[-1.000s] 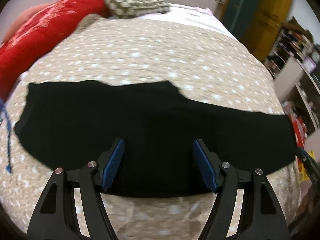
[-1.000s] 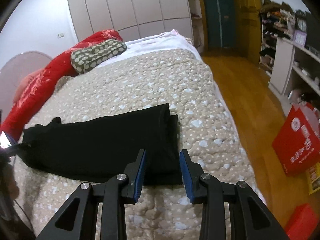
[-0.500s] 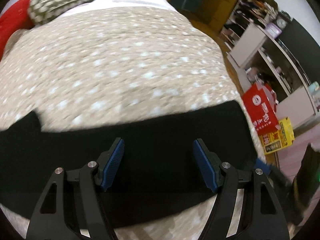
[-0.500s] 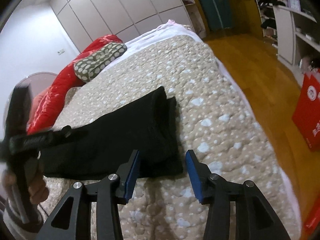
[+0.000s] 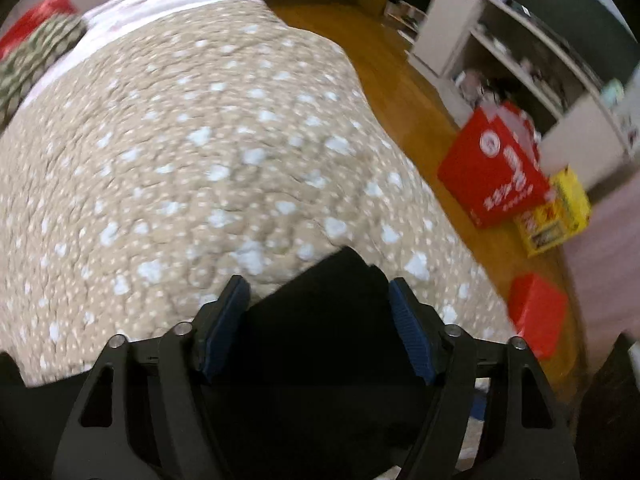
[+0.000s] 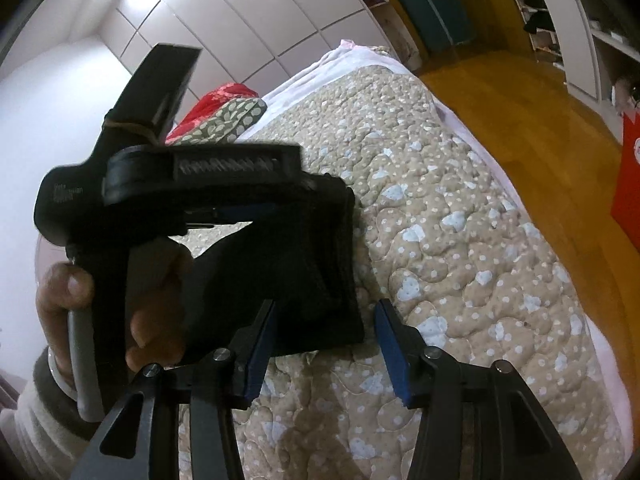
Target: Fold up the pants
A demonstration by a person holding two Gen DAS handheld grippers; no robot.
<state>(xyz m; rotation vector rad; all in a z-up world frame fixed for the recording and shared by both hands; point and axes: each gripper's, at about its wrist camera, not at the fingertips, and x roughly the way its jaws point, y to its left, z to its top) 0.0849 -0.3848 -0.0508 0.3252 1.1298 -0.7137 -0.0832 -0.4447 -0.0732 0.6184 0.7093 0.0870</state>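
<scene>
Black pants (image 5: pixel 320 340) lie flat on a beige spotted quilt (image 5: pixel 200 140). My left gripper (image 5: pixel 320 324) is open and hovers just above the pants' right end, its fingers on either side of the cloth. In the right wrist view the pants (image 6: pixel 304 280) end just ahead of my right gripper (image 6: pixel 326 344), which is open and empty over the quilt (image 6: pixel 460 260) at the pants' near corner. The left gripper's body (image 6: pixel 180 184), held by a hand (image 6: pixel 64 292), covers much of the pants in that view.
A spotted green pillow (image 6: pixel 228 120) and a red cover (image 6: pixel 216 96) lie at the head of the bed. Red boxes (image 5: pixel 496 168) and a yellow box (image 5: pixel 560 212) stand on the wooden floor (image 6: pixel 540 92) to the right. White shelves (image 5: pixel 520 40) line the wall.
The left gripper has swept right along the pants to their right end, close to the right gripper. The right gripper has opened a little wider.
</scene>
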